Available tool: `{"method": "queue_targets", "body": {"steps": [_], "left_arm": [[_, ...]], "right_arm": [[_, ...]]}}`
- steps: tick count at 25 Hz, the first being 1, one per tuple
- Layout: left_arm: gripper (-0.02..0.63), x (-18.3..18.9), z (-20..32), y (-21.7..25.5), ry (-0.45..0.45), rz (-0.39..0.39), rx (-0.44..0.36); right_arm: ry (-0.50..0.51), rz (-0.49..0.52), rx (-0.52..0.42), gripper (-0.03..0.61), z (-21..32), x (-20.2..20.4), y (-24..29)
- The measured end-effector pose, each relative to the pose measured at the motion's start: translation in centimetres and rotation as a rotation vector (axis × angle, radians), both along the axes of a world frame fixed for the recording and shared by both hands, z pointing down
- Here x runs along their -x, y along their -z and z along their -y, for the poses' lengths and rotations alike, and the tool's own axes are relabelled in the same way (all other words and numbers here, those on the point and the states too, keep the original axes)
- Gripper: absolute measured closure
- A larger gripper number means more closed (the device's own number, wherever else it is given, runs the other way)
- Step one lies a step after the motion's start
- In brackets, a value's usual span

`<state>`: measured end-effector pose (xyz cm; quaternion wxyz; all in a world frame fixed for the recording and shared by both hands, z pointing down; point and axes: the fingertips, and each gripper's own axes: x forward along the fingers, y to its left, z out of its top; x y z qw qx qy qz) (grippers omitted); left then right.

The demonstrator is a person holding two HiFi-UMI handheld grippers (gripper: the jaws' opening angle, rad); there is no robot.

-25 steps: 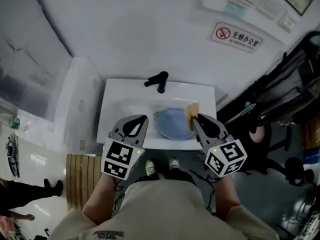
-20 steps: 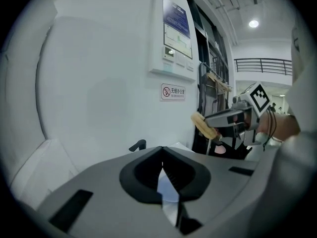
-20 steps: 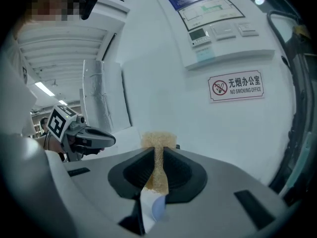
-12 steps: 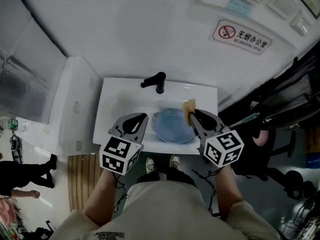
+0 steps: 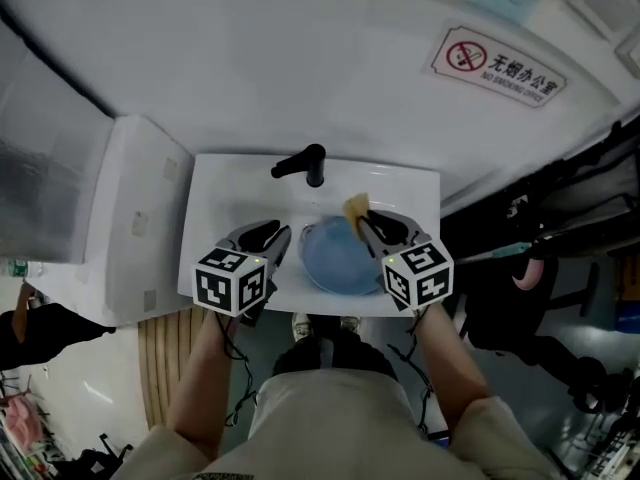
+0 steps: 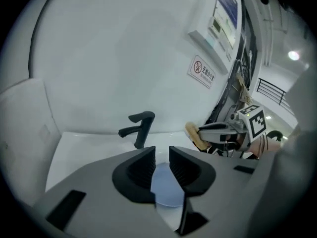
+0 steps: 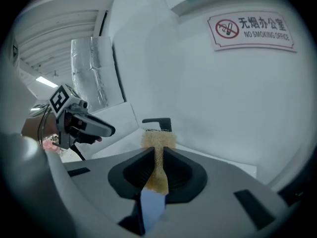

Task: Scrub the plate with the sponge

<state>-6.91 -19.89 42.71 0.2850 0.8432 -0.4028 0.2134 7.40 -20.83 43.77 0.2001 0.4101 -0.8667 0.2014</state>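
Note:
A blue plate (image 5: 335, 258) lies in the white sink (image 5: 228, 190), below the black faucet (image 5: 303, 164). My right gripper (image 5: 366, 220) is shut on a tan sponge (image 5: 355, 206), held over the plate's far right rim. In the right gripper view the sponge (image 7: 158, 155) is pinched flat between the jaws, with the plate (image 7: 151, 205) below. My left gripper (image 5: 274, 236) hovers over the sink's left side, beside the plate. Its jaws are opening, with nothing between them; the plate (image 6: 166, 190) shows through the gap of the left gripper (image 6: 162, 153).
The wall behind the sink carries a no-smoking sign (image 5: 498, 66). A white cabinet (image 5: 130, 218) adjoins the sink on the left. A wooden mat (image 5: 165, 353) lies on the floor. Black chair and gear (image 5: 560, 258) stand at the right. A person's arm (image 5: 30, 328) shows far left.
Both grippers have moved forward over the basin. The sponge has shifted left, toward the faucet and over the plate's rim.

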Motion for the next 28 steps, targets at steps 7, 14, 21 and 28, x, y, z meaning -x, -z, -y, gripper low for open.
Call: {"method": "queue_targets", "body": {"steps": [7,14,21,28], "left_arm": [[0.491,-0.3,1.1,-7.1,0.008,-0.019,0.177],[0.482,-1.4,-0.4,-15.3,-0.004,-0.029,0.373],[0.476,-1.9,-1.8,-22.0,0.001,-0.031,0.525],[0.433,-2.6,-1.4,-25.8,0.038,-0.077,0.615]], "right_arm": [[0.033,-0.038,0.131,0.515,0.9,1.0,-7.8],[0.089,-0.047,0.258,0.515,1.3,3.4,-14.3],[0.194,-0.106,0.343,0.515,0.1,5.6,-20.5],[0.241,-0.135,0.401,0.515,-0.7,6.2,-23.9]]}}
